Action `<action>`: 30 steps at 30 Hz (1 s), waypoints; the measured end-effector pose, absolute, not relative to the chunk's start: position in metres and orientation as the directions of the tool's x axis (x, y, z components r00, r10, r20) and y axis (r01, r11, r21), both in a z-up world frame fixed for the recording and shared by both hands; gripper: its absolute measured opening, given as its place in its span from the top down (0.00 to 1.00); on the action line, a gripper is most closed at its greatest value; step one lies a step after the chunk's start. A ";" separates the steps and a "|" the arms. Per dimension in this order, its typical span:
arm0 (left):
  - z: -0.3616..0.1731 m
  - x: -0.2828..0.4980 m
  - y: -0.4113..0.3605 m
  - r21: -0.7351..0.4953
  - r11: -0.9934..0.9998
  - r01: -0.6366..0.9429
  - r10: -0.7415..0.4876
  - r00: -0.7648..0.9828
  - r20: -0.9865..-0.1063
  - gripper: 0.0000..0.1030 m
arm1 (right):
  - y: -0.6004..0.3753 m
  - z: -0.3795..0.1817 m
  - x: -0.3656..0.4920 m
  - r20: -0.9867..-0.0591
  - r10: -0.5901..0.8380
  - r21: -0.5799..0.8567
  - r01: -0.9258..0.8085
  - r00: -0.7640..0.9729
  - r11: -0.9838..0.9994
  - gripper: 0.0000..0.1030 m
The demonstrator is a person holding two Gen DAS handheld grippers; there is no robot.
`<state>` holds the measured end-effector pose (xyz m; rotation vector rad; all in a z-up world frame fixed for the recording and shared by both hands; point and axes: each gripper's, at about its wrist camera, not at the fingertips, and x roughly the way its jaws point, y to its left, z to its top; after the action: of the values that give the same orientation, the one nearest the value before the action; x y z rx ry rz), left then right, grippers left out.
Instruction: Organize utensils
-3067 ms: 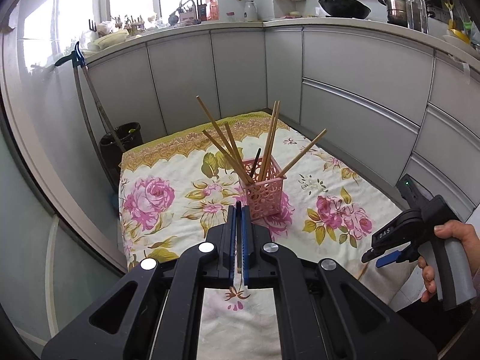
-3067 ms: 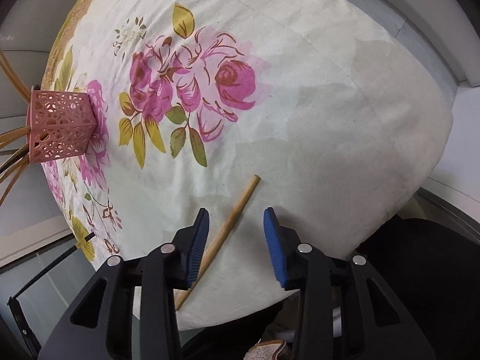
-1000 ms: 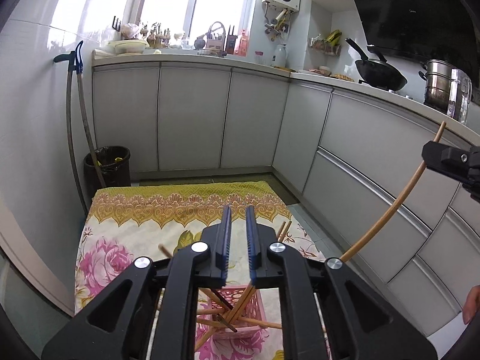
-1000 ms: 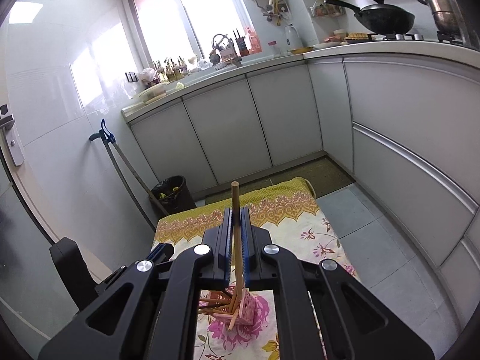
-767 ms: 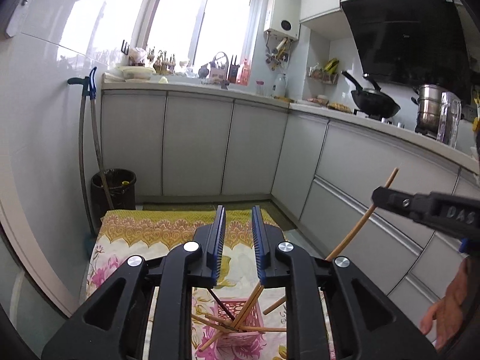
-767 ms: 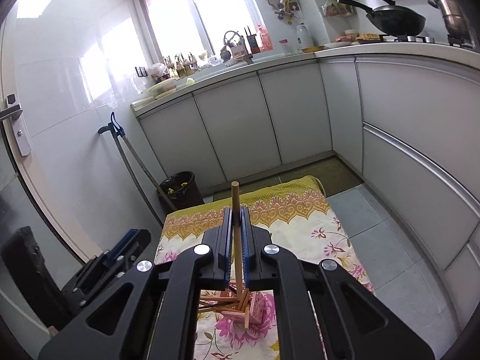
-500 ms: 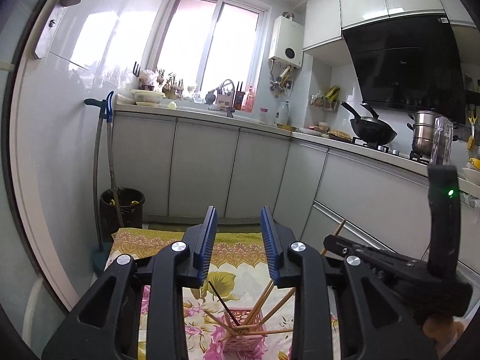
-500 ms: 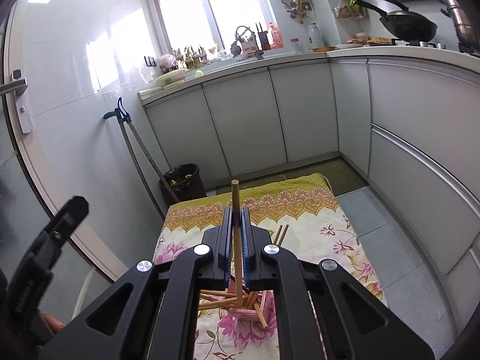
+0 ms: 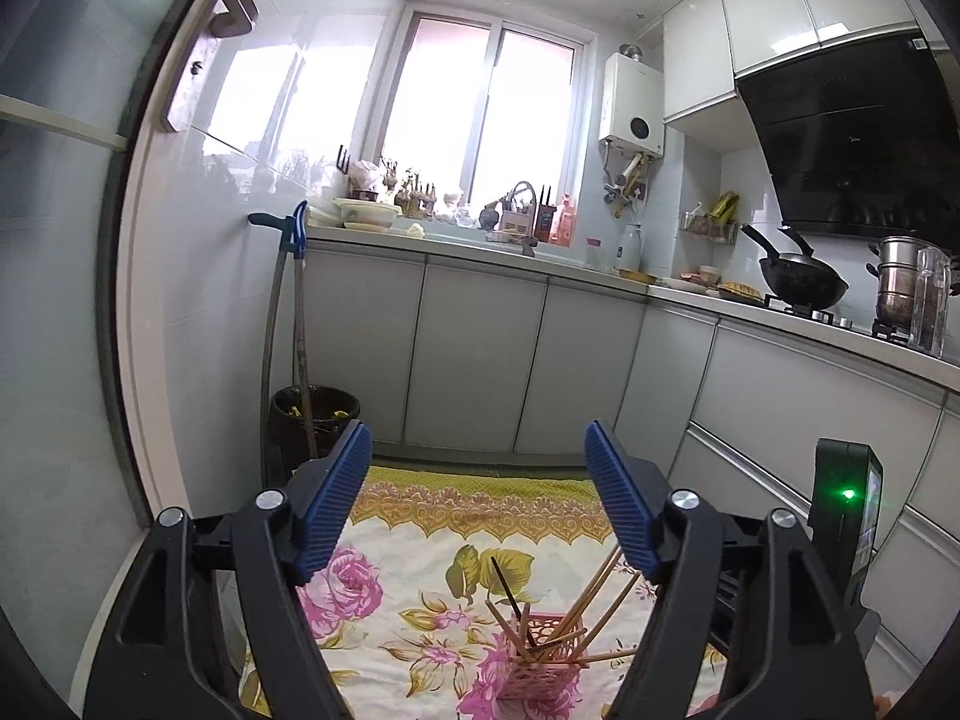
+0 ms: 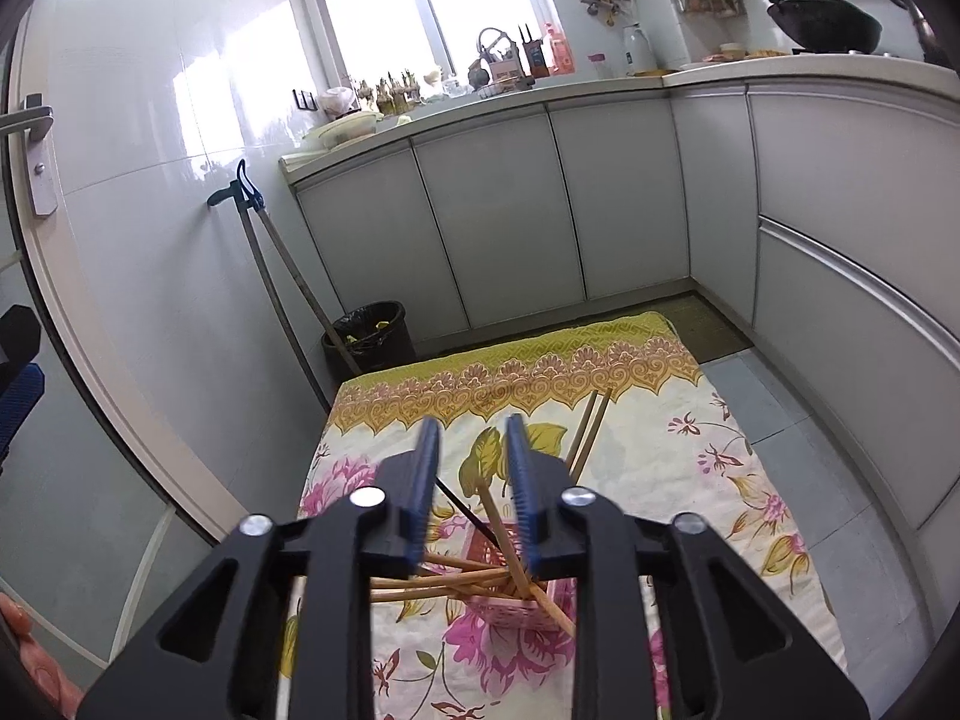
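Note:
A pink lattice holder (image 10: 510,605) stands on the floral tablecloth (image 10: 690,480) with several wooden chopsticks (image 10: 420,582) and a thin dark stick leaning out of it. My right gripper (image 10: 473,438) hangs just above the holder and its jaws are opening. One chopstick (image 10: 501,525) slants between them down into the holder, and neither pad presses on it. My left gripper (image 9: 477,462) is higher and further back. Its jaws are also opening, wide and with nothing between them, and the holder (image 9: 543,663) shows below them. The right gripper's body (image 9: 846,516) shows at the right edge.
Grey kitchen cabinets (image 10: 498,222) run along the back and right. A black bin (image 10: 369,333) and a mop handle (image 10: 282,276) stand by the left wall behind the table. The left gripper's blue pad (image 10: 18,396) shows at the left edge. A wok (image 9: 801,285) sits on the stove.
The right gripper sank toward the holder and opened, and the chopstick it held upright now leans in the holder. The left gripper rose, tilted upward and opened wide.

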<state>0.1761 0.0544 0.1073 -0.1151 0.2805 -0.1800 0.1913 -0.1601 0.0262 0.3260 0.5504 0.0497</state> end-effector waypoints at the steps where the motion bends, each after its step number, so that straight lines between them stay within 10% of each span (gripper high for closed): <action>1: 0.111 0.170 0.055 -0.133 0.979 0.151 -0.182 0.948 -0.261 0.28 | -0.162 0.030 0.184 -0.492 0.136 0.330 0.040 0.860 0.943 0.50; 9: 0.129 0.094 0.043 -0.080 0.995 0.056 -0.076 0.961 -0.266 0.07 | -0.179 0.060 0.065 -0.435 -0.112 0.298 0.260 0.893 0.919 0.06; 18: 0.115 -0.008 0.028 0.038 0.992 -0.121 0.126 0.923 -0.362 0.07 | -0.191 0.043 -0.056 -0.595 -0.282 0.152 0.450 0.753 0.880 0.06; 30: 0.128 -0.067 0.018 0.032 0.999 -0.024 0.034 0.930 -0.366 0.07 | -0.182 0.068 -0.125 -0.528 -0.352 0.136 0.486 0.773 0.863 0.06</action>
<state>-0.0667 0.0185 0.1284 0.0273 0.3757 0.0295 -0.1250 -0.1821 0.0677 0.2735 0.5136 -0.4604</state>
